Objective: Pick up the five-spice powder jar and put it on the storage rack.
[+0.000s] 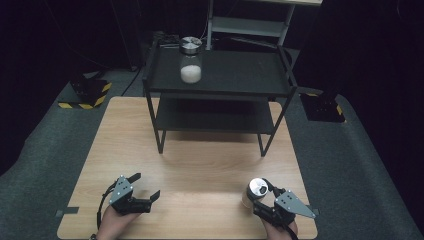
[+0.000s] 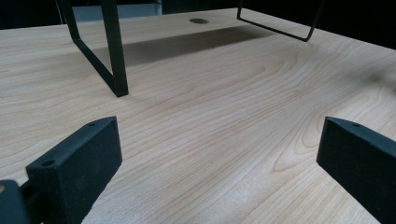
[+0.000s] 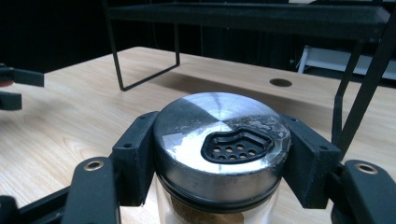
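— Pale wood covered the table (image 1: pixel 200 165), with a black two-tier shelf (image 1: pixel 235 75) standing at its far end. Where was the shaker?

— The shaker jar (image 1: pixel 255 192) stood upright near the table's front right corner, and the right tool (image 1: pixel 260 205) was clamped on its metal lid (image 3: pixel 222 135).

— And the left tool (image 1: pixel 147 187)?

— It rested near the front left, jaws spread apart over bare wood. A second jar (image 1: pixel 190 60) of white grains sat on the shelf's top tier.
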`<state>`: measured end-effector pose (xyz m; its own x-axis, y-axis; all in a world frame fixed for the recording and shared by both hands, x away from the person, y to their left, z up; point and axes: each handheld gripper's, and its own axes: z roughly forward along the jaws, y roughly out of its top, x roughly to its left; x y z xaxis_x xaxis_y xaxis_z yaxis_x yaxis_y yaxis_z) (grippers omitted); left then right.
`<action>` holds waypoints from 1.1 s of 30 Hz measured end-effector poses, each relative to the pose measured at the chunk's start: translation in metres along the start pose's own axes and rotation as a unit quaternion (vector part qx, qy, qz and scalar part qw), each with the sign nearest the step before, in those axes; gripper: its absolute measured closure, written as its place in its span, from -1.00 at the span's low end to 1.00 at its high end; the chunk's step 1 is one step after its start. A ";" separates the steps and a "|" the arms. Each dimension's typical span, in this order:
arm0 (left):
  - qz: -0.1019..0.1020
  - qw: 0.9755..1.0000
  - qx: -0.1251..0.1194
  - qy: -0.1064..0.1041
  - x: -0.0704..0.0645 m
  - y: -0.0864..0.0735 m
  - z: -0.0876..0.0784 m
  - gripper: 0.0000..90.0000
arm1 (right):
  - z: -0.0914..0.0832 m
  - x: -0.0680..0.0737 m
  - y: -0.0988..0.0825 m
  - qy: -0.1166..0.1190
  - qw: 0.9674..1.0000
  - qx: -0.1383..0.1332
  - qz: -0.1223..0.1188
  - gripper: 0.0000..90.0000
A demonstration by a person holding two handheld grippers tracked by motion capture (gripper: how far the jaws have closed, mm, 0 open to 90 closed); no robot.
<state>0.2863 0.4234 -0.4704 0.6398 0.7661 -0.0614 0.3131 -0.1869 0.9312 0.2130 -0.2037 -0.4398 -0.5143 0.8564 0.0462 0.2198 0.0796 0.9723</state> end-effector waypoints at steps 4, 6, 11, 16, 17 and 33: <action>0.001 1.000 -0.001 0.000 0.000 0.000 0.000 -0.99 | 0.000 0.001 0.009 -0.001 1.000 -0.001 -0.005 -0.22; 0.001 1.000 -0.002 0.000 0.000 -0.001 0.000 -0.99 | 0.001 0.001 0.013 -0.002 1.000 -0.002 -0.006 -0.22; 0.003 1.000 -0.001 -0.001 0.000 0.000 0.000 -1.00 | 0.001 0.000 0.023 -0.003 1.000 -0.002 -0.013 -0.22; 0.005 1.000 0.000 -0.001 0.000 0.000 0.000 -1.00 | 0.001 -0.001 0.031 -0.003 1.000 -0.006 -0.011 -0.21; 0.005 1.000 0.000 -0.001 0.000 0.000 0.000 -1.00 | 0.001 -0.001 0.035 -0.003 1.000 -0.009 -0.011 -0.21; 0.004 1.000 -0.002 -0.004 0.000 -0.001 0.000 -0.99 | 0.005 -0.003 0.089 0.003 0.999 -0.036 -0.028 -0.22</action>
<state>0.2861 0.4241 -0.4710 0.6484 0.7591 -0.0577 0.3054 -0.1899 0.9331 0.2386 -0.1967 -0.3544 -0.5298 0.8481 -0.0080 0.1301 0.0906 0.9874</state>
